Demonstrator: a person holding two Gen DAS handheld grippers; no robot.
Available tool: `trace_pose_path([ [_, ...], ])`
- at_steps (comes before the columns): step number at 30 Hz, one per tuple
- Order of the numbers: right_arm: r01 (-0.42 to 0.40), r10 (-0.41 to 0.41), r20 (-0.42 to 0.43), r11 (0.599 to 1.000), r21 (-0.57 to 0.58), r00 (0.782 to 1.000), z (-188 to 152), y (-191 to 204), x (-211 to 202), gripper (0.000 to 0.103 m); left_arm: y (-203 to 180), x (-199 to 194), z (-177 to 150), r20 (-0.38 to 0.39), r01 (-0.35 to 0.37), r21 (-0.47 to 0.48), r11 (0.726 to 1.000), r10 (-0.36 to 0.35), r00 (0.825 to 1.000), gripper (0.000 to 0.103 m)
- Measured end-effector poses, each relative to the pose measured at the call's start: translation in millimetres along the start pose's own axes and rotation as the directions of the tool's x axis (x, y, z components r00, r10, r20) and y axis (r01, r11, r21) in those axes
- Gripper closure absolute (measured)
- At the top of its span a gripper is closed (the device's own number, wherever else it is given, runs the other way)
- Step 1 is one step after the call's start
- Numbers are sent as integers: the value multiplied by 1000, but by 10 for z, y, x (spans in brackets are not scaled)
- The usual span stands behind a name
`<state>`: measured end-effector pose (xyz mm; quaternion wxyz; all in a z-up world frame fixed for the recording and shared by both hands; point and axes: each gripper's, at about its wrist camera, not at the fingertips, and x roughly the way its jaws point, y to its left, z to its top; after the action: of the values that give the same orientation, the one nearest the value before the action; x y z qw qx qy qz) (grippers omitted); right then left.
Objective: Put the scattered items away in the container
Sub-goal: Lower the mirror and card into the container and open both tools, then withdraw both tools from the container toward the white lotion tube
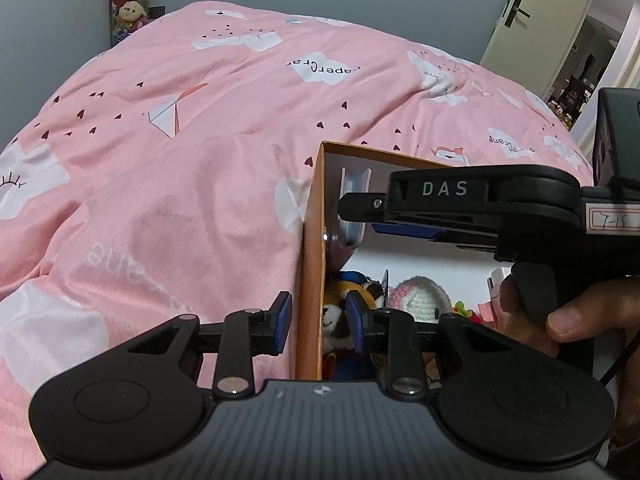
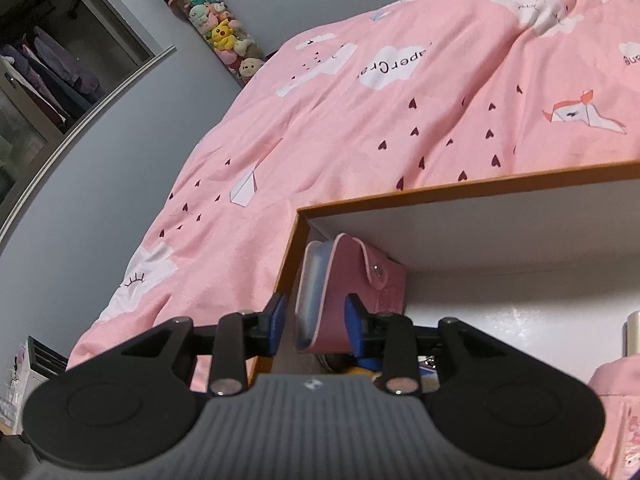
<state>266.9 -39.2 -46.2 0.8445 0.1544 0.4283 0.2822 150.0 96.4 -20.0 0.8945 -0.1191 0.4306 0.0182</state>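
An orange box (image 1: 314, 216) with white inside walls (image 2: 440, 190) lies on the pink duvet. A pink snap pouch (image 2: 340, 292) stands on edge in its far left corner; in the left wrist view the pouch (image 1: 354, 200) shows end-on. My right gripper (image 2: 316, 318) is open around the pouch, with a gap at the left pad; it also reaches in from the right (image 1: 356, 218). My left gripper (image 1: 318, 322) is open astride the box's left wall, with a gap beside the right pad. A plush toy (image 1: 340, 312) and a pink-white crochet piece (image 1: 416, 296) lie in the box.
The pink duvet (image 1: 180, 160) covers the whole bed around the box. A person's hand (image 1: 568, 320) holds the right gripper's handle. A column of plush toys (image 2: 216, 28) hangs on the far wall. An open door (image 1: 532, 12) stands at the right, a wardrobe (image 2: 48, 64) at the left.
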Motion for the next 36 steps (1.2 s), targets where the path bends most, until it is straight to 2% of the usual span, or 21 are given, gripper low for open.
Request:
trace_pose_path([
  [4,19,-19,10,999,-43,1000,-30,55,-117,67,-24,-93,-28,22,-24,-12,1000,24,999,69],
  [8,48,-40,57,988,-150,998,-102,199,-331,67,-79,-219,-71,49,-32,-5,999,32,998,69],
  [15,158,-126,122,939,-304,984,-309,354,-779,67,-214,-442,-148,69,-40,29,999,38,997,69],
  [22,171,-120,167,925,-338,979,-519,354,-1223,65,-385,-609,-302,74,-28,76,997,23,997,69],
  [26,127,-74,153,918,-376,985,-666,343,-1455,60,-443,-698,-393,81,-6,96,995,-2,997,64],
  [28,110,-59,140,912,-394,988,-762,331,-1561,59,-464,-735,-439,82,1,96,995,-9,997,52],
  [32,66,-33,84,903,-424,996,-952,282,-1700,59,-496,-772,-522,68,38,104,994,-45,997,52],
  [36,67,-65,21,887,-456,998,-1152,212,-1745,57,-518,-769,-638,28,59,123,991,-63,998,52],
])
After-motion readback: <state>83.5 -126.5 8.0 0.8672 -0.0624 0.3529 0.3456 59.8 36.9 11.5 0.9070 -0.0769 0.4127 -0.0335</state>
